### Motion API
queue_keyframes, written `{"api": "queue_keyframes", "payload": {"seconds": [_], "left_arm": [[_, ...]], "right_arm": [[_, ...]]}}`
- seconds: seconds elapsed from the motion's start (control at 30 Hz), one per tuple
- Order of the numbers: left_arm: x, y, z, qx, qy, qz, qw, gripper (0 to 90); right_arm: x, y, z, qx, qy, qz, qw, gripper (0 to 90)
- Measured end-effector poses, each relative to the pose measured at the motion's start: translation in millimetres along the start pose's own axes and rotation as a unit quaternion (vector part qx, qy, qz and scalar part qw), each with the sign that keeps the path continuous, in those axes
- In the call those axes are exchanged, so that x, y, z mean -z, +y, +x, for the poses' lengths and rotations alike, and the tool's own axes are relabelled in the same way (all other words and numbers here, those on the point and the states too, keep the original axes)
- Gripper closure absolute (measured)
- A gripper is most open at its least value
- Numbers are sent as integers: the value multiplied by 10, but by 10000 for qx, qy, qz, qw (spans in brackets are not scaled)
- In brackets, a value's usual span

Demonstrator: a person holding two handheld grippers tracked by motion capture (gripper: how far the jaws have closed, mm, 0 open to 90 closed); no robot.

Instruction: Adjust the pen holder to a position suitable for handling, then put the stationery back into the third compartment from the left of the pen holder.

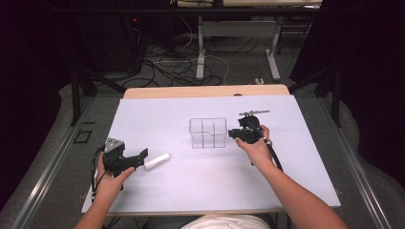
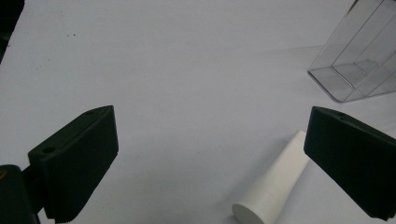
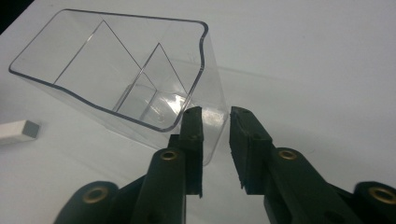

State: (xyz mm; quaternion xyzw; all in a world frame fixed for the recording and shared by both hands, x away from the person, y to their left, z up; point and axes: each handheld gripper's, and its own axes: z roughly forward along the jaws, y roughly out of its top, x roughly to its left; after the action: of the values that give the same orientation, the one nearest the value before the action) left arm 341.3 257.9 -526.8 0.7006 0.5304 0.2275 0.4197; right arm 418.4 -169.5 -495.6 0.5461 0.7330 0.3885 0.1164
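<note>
A clear plastic container (image 1: 207,132) with inner dividers stands upright at the middle of the white table cover. My right gripper (image 1: 234,134) is at its right wall. In the right gripper view its jaws (image 3: 216,122) stand a narrow gap apart at the wall of the container (image 3: 116,70), with a strip of table showing between them. A white tube (image 1: 157,161) lies left of the container. My left gripper (image 1: 143,155) is open wide just left of it. In the left gripper view, the tube (image 2: 275,186) lies low between the spread jaws (image 2: 210,135), close to the right one.
A white sheet (image 1: 286,171) covers the table, whose wooden far edge (image 1: 205,90) shows beyond it. The container (image 2: 359,60) sits past the left gripper's right jaw. Table legs and loose cables (image 1: 191,67) lie on the floor behind.
</note>
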Motion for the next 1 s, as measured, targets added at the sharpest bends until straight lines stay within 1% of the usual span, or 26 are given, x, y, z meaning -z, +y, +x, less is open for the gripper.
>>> {"api": "queue_keyframes", "payload": {"seconds": [0.07, 0.1, 0.17, 0.2, 0.23, 0.27, 0.3, 0.33, 0.4, 0.47, 0.53, 0.57, 0.63, 0.67, 0.7, 0.73, 0.77, 0.8, 0.83, 0.9, 1.0], "left_arm": [[2, 5, -1, -25, 3, 13, 10000, 30], [2, 5, -2, -26, -4, 9, 10000, 29], [2, 4, -5, -50, -12, 31, 10000, 29], [2, 4, -4, -88, -24, 59, 9999, 29], [3, 2, -9, -95, -47, 73, 9999, 28], [4, 1, -12, -122, -57, 77, 9999, 28], [4, 1, -12, -162, -78, 79, 9998, 27], [3, 1, -16, -165, -91, 71, 9998, 24], [-1, 1, -25, -174, -86, 39, 9998, 24], [8, 12, -18, -271, -66, 50, 9996, 24], [16, 15, -14, -290, -62, 38, 9996, 24], [17, 14, -11, -283, -63, 28, 9996, 24], [18, 14, -9, -263, -63, 24, 9996, 23], [19, 15, -9, -258, -63, 23, 9996, 24], [22, 16, -8, -249, -74, 26, 9997, 24], [23, 18, -6, -252, -81, 19, 9996, 24], [24, 18, -5, -261, -70, 15, 9996, 24], [25, 19, -3, -265, -68, 20, 9996, 24], [25, 18, -2, -272, -65, 28, 9996, 24], [32, 26, 7, -333, -50, 79, 9994, 26], [47, 46, 18, -351, -45, 64, 9994, 28]], "right_arm": [[34, -15, -6, 67, 32, -96, 9999, 698], [70, -27, -13, 201, 45, -200, 9996, 661], [107, -35, -18, 330, 47, -260, 9991, 617], [107, -35, -18, 330, 47, -260, 9991, 617], [147, -47, -15, 430, 79, -374, 9983, 577], [147, -47, -15, 430, 79, -374, 9983, 577], [164, -51, -18, 489, 99, -417, 9979, 559], [188, -65, -22, 611, 183, -485, 9968, 520], [207, -74, -25, 650, 226, -511, 9963, 511], [237, -90, -23, 687, 291, -550, 9957, 486], [269, -105, -22, 701, 350, -534, 9955, 471], [284, -111, -25, 759, 360, -550, 9949, 468], [316, -128, -23, 784, 469, -579, 9941, 467], [331, -139, -26, 846, 465, -575, 9937, 440], [343, -152, -35, 960, 409, -610, 9927, 412], [358, -168, -35, 978, 377, -603, 9927, 414], [372, -186, -39, 977, 406, -561, 9928, 413], [378, -210, -46, 997, 418, -595, 9924, 402], [393, -236, -50, 1017, 424, -564, 9923, 370], [408, -293, -56, 1111, 420, -583, 9912, 318], [420, -370, -68, 1347, 348, -544, 9888, 181]]}}
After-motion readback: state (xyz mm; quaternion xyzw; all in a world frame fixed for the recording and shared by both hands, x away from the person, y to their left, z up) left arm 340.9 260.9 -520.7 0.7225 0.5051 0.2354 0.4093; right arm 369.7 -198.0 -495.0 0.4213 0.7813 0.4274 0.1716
